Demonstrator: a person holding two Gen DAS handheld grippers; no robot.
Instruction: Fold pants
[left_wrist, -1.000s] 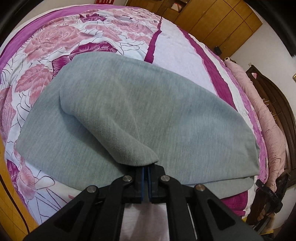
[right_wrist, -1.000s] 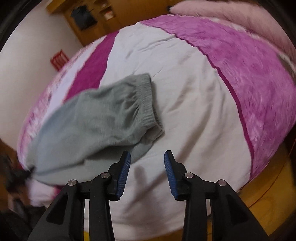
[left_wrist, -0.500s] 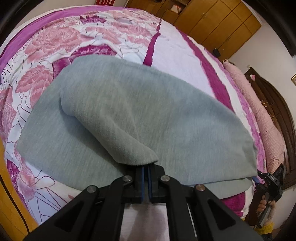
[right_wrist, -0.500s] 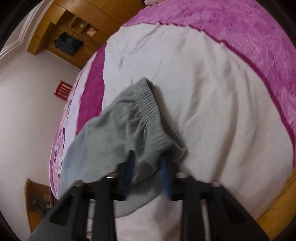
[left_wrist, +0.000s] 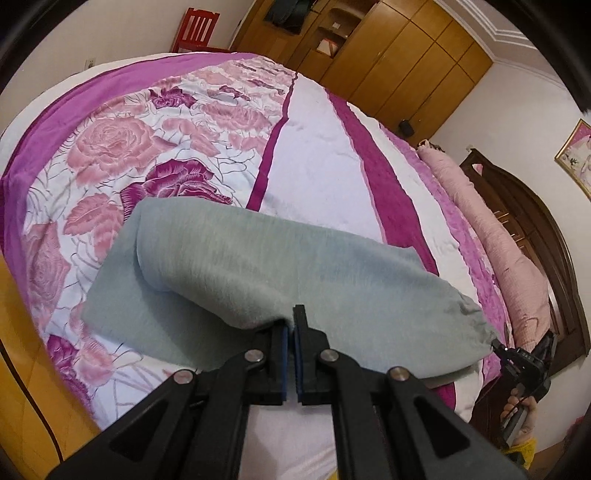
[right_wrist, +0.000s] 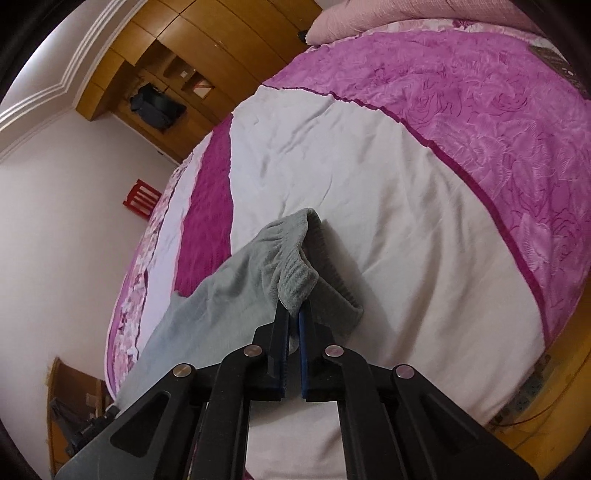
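Grey-green pants (left_wrist: 295, 273) lie across a bed with a pink and white floral cover (left_wrist: 147, 147). My left gripper (left_wrist: 290, 325) is shut on the near edge of the pants and holds that layer lifted above the lower layer. My right gripper (right_wrist: 293, 314) is shut on the elastic waistband of the pants (right_wrist: 291, 258) and lifts it off the white part of the cover. The right gripper also shows at the far right of the left wrist view (left_wrist: 498, 345), at the end of the stretched cloth.
Wooden wardrobes (left_wrist: 388, 48) stand behind the bed. A dark wooden headboard (left_wrist: 524, 229) and a pink bolster (left_wrist: 491, 236) run along the right side. A red chair (left_wrist: 194, 31) stands at the far wall. Orange floor (left_wrist: 26, 350) borders the bed's near edge.
My right gripper moved onto the waistband, closed on it and lifted it. My left gripper kept its grip and rose, so the top layer now hangs stretched between both grippers.
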